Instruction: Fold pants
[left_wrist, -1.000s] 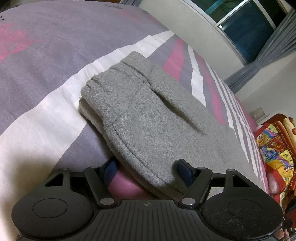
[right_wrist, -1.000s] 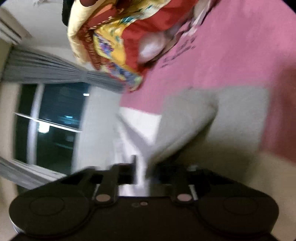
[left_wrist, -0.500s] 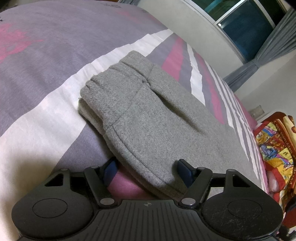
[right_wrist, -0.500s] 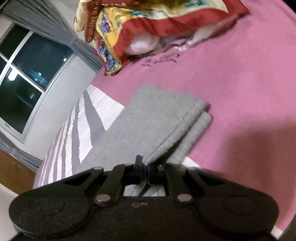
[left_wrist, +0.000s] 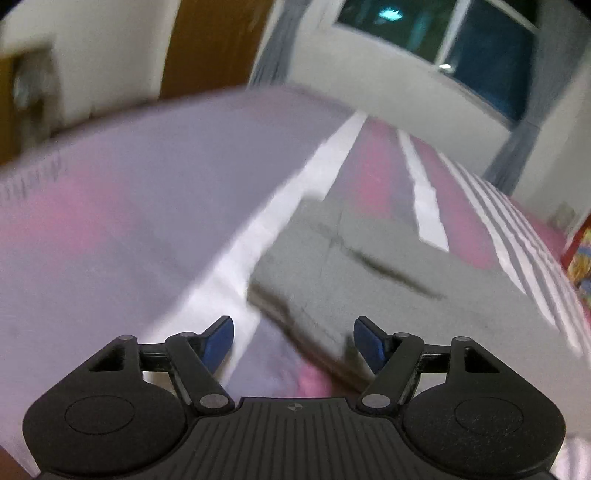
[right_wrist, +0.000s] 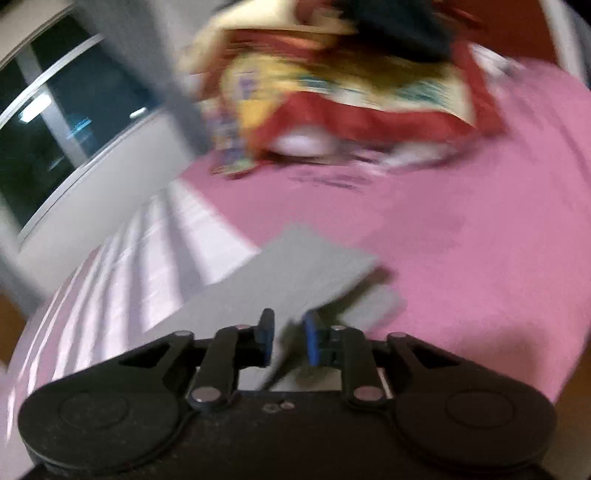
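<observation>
The grey pants lie folded on the striped bedspread. In the left wrist view, my left gripper is open and empty, raised just short of the pants' near edge. In the right wrist view, the pants show their leg end. My right gripper has its blue pads a small gap apart with a grey fabric edge between them; the view is blurred, so I cannot tell if the pads still pinch it.
A red and yellow patterned blanket is heaped at the head of the bed on the pink sheet. A dark window with grey curtains is behind the bed. A brown door stands far left.
My left gripper has lifted and pulled back from the pants, tilting up toward the wall. My right gripper's pads have parted a little and the view has swung toward the blanket.
</observation>
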